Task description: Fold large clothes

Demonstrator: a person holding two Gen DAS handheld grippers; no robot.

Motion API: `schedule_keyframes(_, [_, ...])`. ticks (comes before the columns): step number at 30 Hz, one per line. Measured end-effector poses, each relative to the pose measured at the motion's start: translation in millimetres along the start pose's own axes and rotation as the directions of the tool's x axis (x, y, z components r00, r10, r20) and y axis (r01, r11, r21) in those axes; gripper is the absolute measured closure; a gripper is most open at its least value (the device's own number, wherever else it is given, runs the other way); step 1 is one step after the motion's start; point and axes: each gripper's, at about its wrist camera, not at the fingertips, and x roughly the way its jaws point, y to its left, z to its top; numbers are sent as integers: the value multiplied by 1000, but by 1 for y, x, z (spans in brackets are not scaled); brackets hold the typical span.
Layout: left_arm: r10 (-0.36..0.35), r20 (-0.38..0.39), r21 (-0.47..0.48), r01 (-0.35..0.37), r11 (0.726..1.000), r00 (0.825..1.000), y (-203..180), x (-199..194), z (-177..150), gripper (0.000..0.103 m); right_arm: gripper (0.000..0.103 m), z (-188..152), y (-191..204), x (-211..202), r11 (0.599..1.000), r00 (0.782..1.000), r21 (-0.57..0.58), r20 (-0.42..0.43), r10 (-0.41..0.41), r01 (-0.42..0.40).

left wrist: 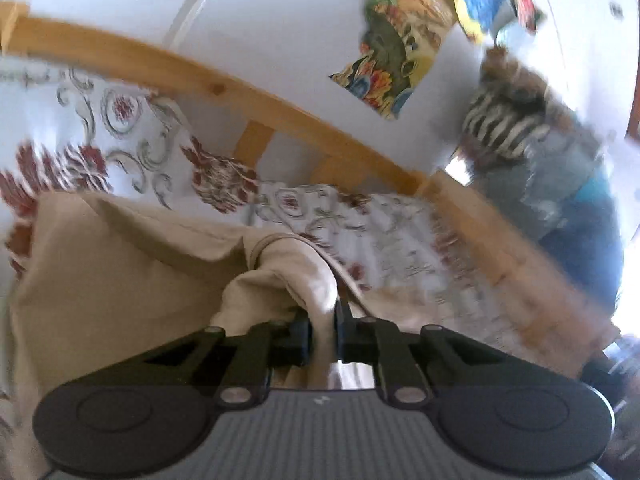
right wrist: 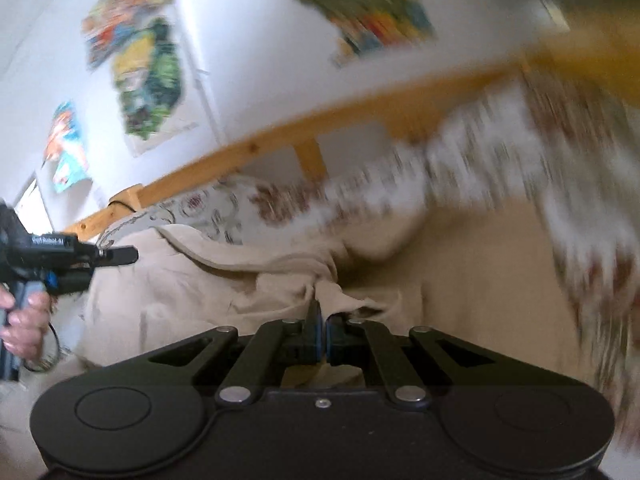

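A large beige garment [left wrist: 120,272] lies on a bed with a white floral cover [left wrist: 88,128]. My left gripper [left wrist: 323,332] is shut on a bunched fold of the beige garment, which drapes over its fingers. In the right wrist view the same garment [right wrist: 192,292] spreads across the bed. My right gripper [right wrist: 322,328] is shut on a pinched edge of it. The left gripper [right wrist: 120,256] also shows at the left of the right wrist view, held by a hand. The right half of that view is blurred.
A wooden bed rail [left wrist: 224,88] runs behind the bed along a white wall with colourful pictures [left wrist: 392,52]. A pile of dark and striped clothes [left wrist: 532,148] sits past the bed's far corner at the right. The rail [right wrist: 280,128] also shows in the right wrist view.
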Motion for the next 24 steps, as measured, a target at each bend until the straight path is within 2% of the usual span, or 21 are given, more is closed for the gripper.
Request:
schedule_keyframes(3, [100,-39,43,-98,994,994,1,21,-14,91,103,16,3,25,996,1000,-86,6,-29,30])
schedule_keyframes(5, [135,-47,61,-132,989,990,5,32,-20,91,103,14,-2,48,991,997,-115,-39,-69,64])
schedule_keyframes(8, [166,-58,80,-162,984,984,11,43,-23,89,102,-2,-20,67,996,984,-31,-158,-88,85])
schedule_keyframes(11, [168,-79,101,-160,982,983,15,37,-20,84,98,-12,-24,54,997,984,43,-172,-49,57])
schedule_keyframes(12, [164,-87,85,-157,984,983,16,33,-19,78,94,-13,-25,49,997,984,59,-176,-39,50])
schedule_keyframes(14, [174,-101,51,-170,984,980,14,25,-17,60,86,-11,-26,41,996,982,84,-186,-26,43])
schedule_keyframes(15, [190,-105,54,-185,981,976,11,20,-17,47,79,-9,-27,36,995,981,93,-190,-28,46])
schedule_keyframes(16, [208,-102,64,-202,977,973,7,15,-17,38,74,-5,-29,30,994,982,101,-189,-28,48])
schedule_keyframes(18, [239,-72,80,-233,969,968,-4,3,-16,27,51,9,-27,22,995,986,78,-155,-55,67])
schedule_keyframes(19, [262,-40,83,-258,963,964,-11,-3,-15,18,44,16,-24,20,996,989,53,-133,-68,76])
schedule_keyframes(20, [281,1,79,-281,957,960,-17,-6,-12,14,33,26,-19,21,997,992,21,-104,-77,80])
schedule_keyframes(21, [297,44,76,-300,951,954,-22,-5,-7,12,28,33,-16,26,997,993,2,-83,-81,81])
schedule_keyframes(23, [353,95,78,-361,929,931,-31,6,1,12,24,45,-6,42,997,995,-24,-58,-78,77])
schedule_keyframes(24, [394,115,81,-404,911,912,-34,15,3,12,23,48,0,54,997,996,-39,-66,-65,63])
